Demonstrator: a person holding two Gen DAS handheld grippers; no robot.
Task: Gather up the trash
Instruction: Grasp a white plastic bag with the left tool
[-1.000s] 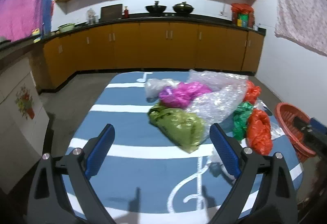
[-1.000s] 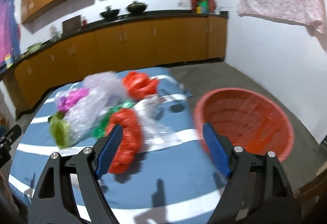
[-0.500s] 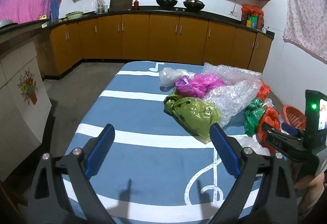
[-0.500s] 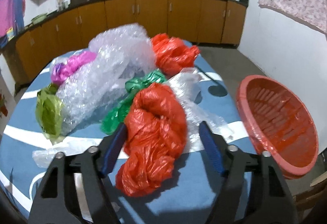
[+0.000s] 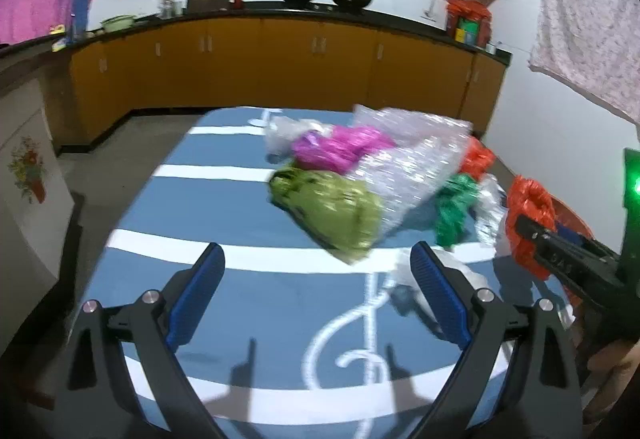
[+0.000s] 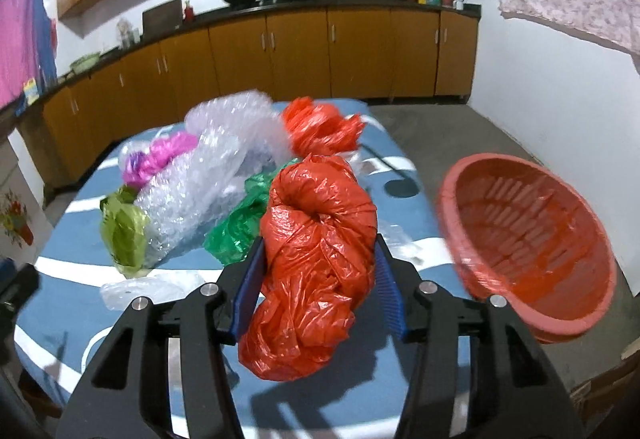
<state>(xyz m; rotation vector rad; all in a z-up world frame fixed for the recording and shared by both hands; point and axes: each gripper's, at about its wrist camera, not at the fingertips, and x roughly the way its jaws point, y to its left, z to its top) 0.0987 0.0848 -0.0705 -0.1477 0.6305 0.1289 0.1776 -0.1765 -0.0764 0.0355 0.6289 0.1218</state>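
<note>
Two wrist fisheyes, both angled down across the bench [image 5: 248,287].
Left view sits farther back; right view close over the red bag [image 6: 316,239]. Shared: trash pile, red basket [image 6: 532,239], kitchen cabinets [image 5: 280,67].

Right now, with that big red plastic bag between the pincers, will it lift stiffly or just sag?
Probably sag: the red plastic bag is crumpled thin film, bulging past the right gripper, whose jaws are closing on it. It looks light for its bulk, so lifting should be easy. The glossy film may slip, and loose folds could drag over the table.
</note>
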